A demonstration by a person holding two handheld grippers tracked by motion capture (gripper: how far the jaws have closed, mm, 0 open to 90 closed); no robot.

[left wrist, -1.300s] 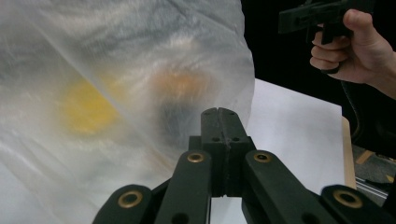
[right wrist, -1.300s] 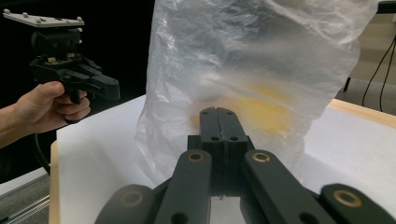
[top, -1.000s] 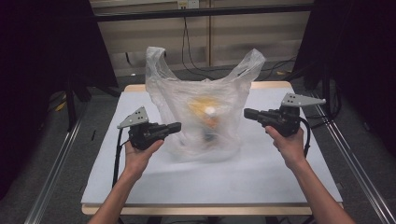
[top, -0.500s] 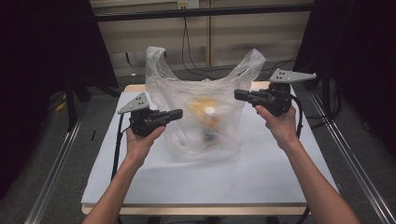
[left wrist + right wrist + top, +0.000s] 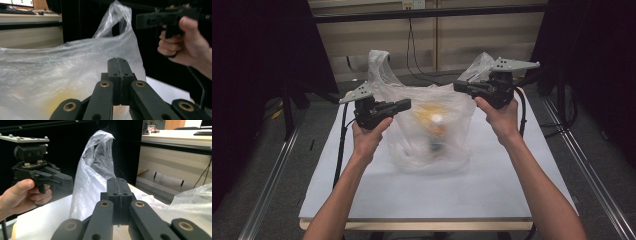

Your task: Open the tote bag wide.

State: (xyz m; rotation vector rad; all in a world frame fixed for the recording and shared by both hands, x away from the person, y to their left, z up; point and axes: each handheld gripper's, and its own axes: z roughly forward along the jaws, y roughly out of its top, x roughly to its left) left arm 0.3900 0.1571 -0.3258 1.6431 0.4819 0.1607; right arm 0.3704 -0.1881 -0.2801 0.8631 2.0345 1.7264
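Left gripper (image 5: 404, 104) up off the table, jaws pressed together on nothing, nose against the clear plastic bag (image 5: 432, 127). Right gripper (image 5: 458, 86), jaws also together, empty, hovers at the bag's far handle (image 5: 477, 64). Between both grippers the bag sits on the white table (image 5: 422, 192), something yellow inside.

White tabletop (image 5: 492, 195) w/ clear plastic bag (image 5: 432, 125) at center, yellow & dark contents inside.
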